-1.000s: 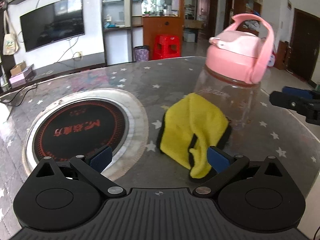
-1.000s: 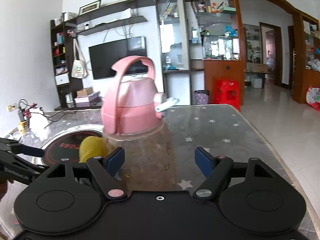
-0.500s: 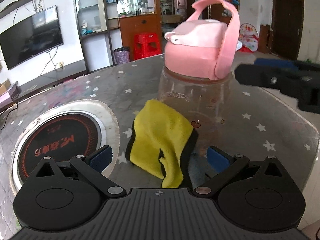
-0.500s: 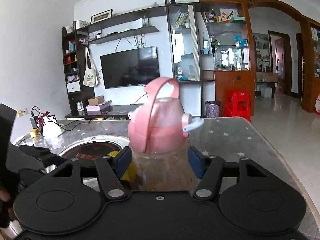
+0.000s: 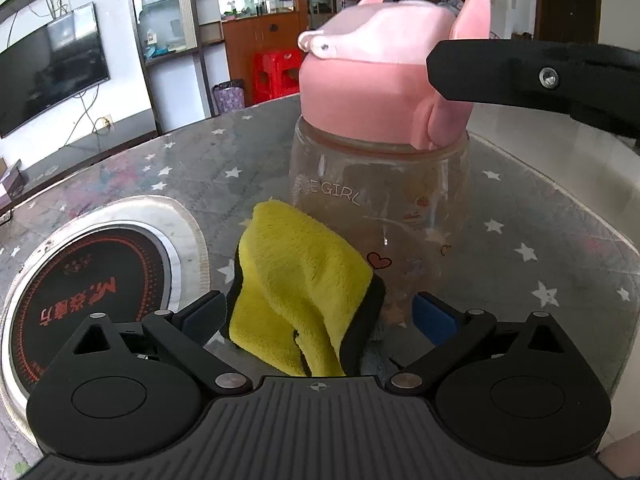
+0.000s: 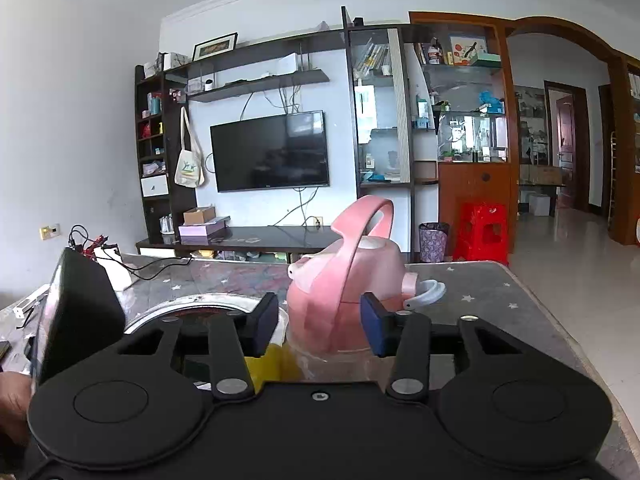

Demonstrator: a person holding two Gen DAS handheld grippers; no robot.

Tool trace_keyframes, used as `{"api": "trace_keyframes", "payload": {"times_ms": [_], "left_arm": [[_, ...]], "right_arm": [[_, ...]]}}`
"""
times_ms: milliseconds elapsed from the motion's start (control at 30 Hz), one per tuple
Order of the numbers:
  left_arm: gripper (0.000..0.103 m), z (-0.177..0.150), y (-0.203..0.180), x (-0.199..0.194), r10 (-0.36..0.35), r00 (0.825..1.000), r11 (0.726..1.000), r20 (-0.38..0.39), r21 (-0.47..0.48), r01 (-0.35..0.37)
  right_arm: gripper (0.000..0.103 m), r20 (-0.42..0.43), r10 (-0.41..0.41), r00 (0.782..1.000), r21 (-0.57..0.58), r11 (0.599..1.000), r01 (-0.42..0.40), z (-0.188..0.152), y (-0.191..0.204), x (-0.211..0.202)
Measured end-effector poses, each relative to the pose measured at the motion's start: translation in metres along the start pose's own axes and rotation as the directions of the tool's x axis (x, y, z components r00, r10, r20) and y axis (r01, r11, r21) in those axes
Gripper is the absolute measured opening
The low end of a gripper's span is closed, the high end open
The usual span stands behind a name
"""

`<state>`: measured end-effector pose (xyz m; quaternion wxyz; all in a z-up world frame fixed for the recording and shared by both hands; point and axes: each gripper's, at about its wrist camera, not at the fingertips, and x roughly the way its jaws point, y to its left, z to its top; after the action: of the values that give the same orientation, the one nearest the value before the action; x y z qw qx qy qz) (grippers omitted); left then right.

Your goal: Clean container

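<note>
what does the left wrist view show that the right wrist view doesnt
Only the left wrist view shows the left gripper open around the whole yellow cloth, the bottle's clear body with its lettering and heart print, and the full induction hob.

Only the right wrist view shows the right gripper, its fingers at the pink lid, the white spout loop and a hand.

Both show the bottle, the cloth, the starred table, television and red stool.
</note>
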<state>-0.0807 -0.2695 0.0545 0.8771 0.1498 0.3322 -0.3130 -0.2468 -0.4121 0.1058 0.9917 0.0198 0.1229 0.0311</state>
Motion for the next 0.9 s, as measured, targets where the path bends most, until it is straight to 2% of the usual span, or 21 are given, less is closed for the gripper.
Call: {"api": "trace_keyframes", "payload": {"times_ms": [100,200,267,333,367,433,567,633,733,900], "left_arm": [[0.092,0.001,0.000,0.005,-0.003,1.000,1.000,-0.012,0.002,0.003],[0.090,0.003,0.003,0.011,-0.033,0.999,0.999,-0.032,-0.006,0.033],[0.088,0.002,0.003,0.012,-0.040,0.999,0.999,-0.037,-0.002,0.040],[0.076,0.002,0.003,0.014,-0.055,0.998,0.998,-0.044,0.007,0.055],[0.074,0.001,0.004,0.014,-0.070,0.996,0.997,-0.052,0.010,0.070],[0.064,0.000,0.005,0.014,-0.087,0.994,0.996,-0.058,0.009,0.088],[0.051,-0.001,0.010,0.013,-0.110,0.992,0.994,-0.066,0.012,0.111],[0.040,-0.001,0.013,0.012,-0.107,0.992,0.994,-0.066,0.013,0.108],[0.030,-0.002,0.017,0.010,-0.108,0.992,0.994,-0.066,0.000,0.109],[0.024,0.000,0.023,0.002,-0.111,0.992,0.994,-0.055,-0.015,0.110]], "right_arm": [[0.040,0.001,-0.022,1.000,-0.024,0.999,0.022,-0.002,0.004,0.003],[0.031,0.002,-0.033,0.999,-0.029,0.999,0.033,-0.003,0.007,0.005],[0.030,-0.001,-0.034,0.999,-0.037,0.999,0.034,-0.004,0.015,0.008],[0.025,0.000,-0.042,0.999,-0.042,0.998,0.042,-0.005,0.017,0.009],[0.023,0.001,-0.045,0.999,-0.045,0.998,0.045,-0.005,0.017,0.009],[0.023,0.002,-0.049,0.999,-0.051,0.997,0.049,-0.006,0.019,0.009],[0.023,0.002,-0.052,0.999,-0.057,0.997,0.052,-0.006,0.021,0.011],[0.023,0.002,-0.052,0.999,-0.058,0.997,0.052,-0.007,0.022,0.011],[0.023,0.002,-0.051,0.999,-0.061,0.997,0.051,-0.007,0.023,0.011],[0.023,0.007,-0.055,0.998,-0.088,0.995,0.056,-0.009,0.021,0.007]]}}
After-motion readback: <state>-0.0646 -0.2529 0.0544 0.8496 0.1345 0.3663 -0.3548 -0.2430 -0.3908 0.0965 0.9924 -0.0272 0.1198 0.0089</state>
